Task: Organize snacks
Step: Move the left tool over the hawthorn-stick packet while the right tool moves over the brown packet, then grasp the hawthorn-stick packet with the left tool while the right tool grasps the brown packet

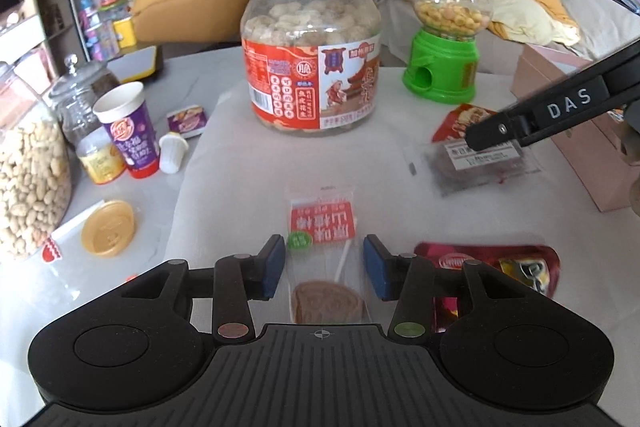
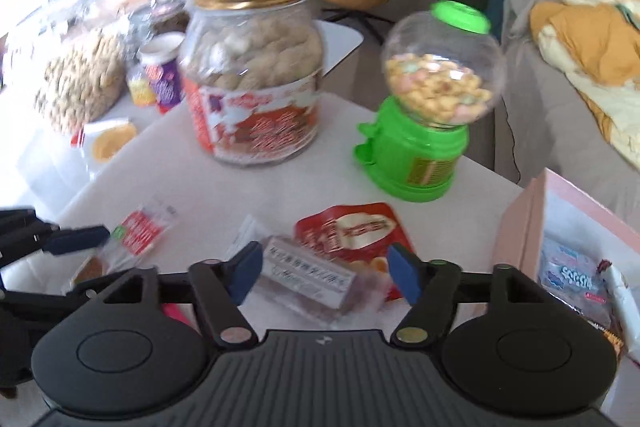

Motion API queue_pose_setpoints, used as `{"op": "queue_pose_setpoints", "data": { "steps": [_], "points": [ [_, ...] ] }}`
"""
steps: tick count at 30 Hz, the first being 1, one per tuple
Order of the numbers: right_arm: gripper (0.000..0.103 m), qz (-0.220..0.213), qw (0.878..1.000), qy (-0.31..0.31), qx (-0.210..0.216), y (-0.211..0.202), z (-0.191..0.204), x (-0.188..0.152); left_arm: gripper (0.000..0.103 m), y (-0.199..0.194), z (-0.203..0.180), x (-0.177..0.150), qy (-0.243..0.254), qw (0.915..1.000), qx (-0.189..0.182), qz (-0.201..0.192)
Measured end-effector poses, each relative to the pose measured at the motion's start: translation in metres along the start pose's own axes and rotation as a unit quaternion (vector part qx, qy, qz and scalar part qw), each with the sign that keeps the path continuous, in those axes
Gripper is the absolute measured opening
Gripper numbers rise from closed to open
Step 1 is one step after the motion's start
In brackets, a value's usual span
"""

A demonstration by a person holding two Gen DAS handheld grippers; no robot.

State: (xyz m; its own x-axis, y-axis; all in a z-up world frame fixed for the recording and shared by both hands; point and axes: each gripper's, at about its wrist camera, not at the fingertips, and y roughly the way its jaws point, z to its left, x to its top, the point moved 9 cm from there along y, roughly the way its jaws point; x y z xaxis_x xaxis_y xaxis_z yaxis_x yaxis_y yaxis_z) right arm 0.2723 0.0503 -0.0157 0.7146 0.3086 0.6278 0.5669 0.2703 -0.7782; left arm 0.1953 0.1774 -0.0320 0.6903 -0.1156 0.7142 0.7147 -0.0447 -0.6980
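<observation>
My left gripper [image 1: 324, 259] is open, its blue pads on either side of a clear lollipop packet [image 1: 323, 223] with a red label, lying flat on the white cloth. A dark red foil snack bag [image 1: 508, 267] lies to its right. My right gripper [image 2: 324, 267] is open above a clear packet of dark snack [image 2: 308, 279] with a white label, which overlaps a red pouch [image 2: 352, 231]. In the left wrist view the right gripper's finger [image 1: 532, 119] hovers over that clear packet [image 1: 480, 167]. The left gripper's pad [image 2: 76, 239] shows beside the lollipop packet [image 2: 136, 231].
A big gold-lidded jar [image 1: 312, 51] and a green candy dispenser [image 1: 444, 35] stand at the back of the cloth. A pink box [image 2: 532, 227] holding snack packs is on the right. A peanut jar [image 1: 28, 187], cups and a yellow lid [image 1: 108, 227] crowd the left.
</observation>
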Motion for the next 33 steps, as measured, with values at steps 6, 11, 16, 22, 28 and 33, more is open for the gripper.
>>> {"op": "queue_pose_setpoints", "data": {
  "steps": [6, 11, 16, 22, 28, 33],
  "points": [
    [0.07, 0.041, 0.995, 0.08, 0.046, 0.013, -0.013, -0.017, 0.049, 0.001, 0.0, -0.001, -0.002, 1.0, -0.005, -0.007],
    [0.057, 0.063, 0.982, 0.099, 0.15, -0.005, 0.012, -0.025, 0.048, -0.004, 0.001, -0.005, -0.008, 1.0, -0.003, -0.005],
    [0.057, 0.017, 0.993, 0.07, 0.091, -0.009, 0.011, -0.009, 0.049, -0.005, 0.003, -0.007, -0.016, 0.9998, -0.007, -0.007],
    [0.057, 0.008, 0.999, 0.021, 0.045, 0.013, 0.014, 0.001, 0.049, -0.007, 0.003, -0.009, -0.014, 0.9996, -0.015, -0.02],
    [0.062, -0.015, 0.998, -0.058, 0.002, 0.017, 0.026, 0.009, 0.049, -0.009, 0.001, -0.011, -0.01, 0.9997, -0.012, -0.02],
    [0.067, -0.036, 0.996, -0.017, 0.079, -0.007, 0.025, 0.026, 0.046, -0.009, 0.002, -0.012, -0.01, 0.9995, -0.016, -0.025]
  ]
}}
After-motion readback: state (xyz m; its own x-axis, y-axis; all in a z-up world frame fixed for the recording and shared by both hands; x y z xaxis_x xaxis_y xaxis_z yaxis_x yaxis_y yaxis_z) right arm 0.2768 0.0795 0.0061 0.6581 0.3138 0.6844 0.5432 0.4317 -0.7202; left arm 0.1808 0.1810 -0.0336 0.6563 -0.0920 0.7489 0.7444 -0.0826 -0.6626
